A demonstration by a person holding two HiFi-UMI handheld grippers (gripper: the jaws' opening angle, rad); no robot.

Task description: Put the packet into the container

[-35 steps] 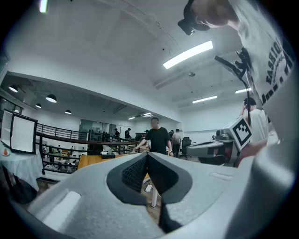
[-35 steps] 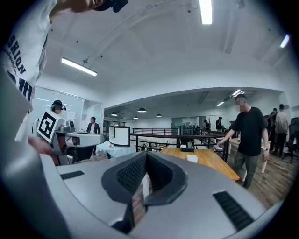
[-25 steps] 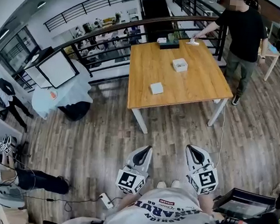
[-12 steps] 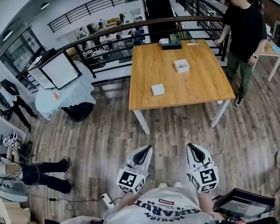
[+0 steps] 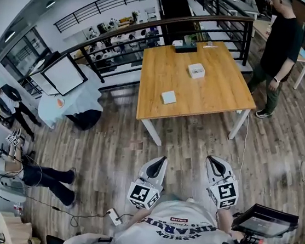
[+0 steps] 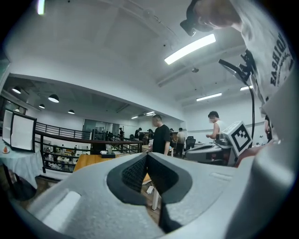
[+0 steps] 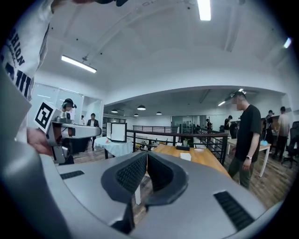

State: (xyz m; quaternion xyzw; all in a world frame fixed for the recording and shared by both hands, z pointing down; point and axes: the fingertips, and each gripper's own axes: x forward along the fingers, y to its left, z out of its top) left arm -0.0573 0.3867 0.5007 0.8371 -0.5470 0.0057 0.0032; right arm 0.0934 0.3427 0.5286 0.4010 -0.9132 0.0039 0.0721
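A wooden table point(image 5: 216, 93) stands ahead of me across the plank floor. On it lie a flat white square item point(image 5: 169, 97) near the front left and a small white open box point(image 5: 196, 70) further back; which is the packet I cannot tell. My left gripper point(image 5: 162, 160) and right gripper point(image 5: 210, 159) are held side by side low in the head view, well short of the table, both shut with nothing in them. The left gripper view shows its jaw tips point(image 6: 146, 154) meeting, with the table point(image 6: 88, 161) far behind. In the right gripper view the tips point(image 7: 146, 153) also meet, and the white box point(image 7: 185, 157) is far off.
A dark tray point(image 5: 184, 48) sits at the table's far edge by a black railing point(image 5: 124, 38). A person in black point(image 5: 280, 51) stands right of the table. Draped white tables point(image 5: 69, 105) stand at the left, and a device on a stand point(image 5: 264, 221) is close at my right.
The person in black has stepped away from the table's far corner toward the right. Both grippers have shifted slightly down in the head view, still shut.
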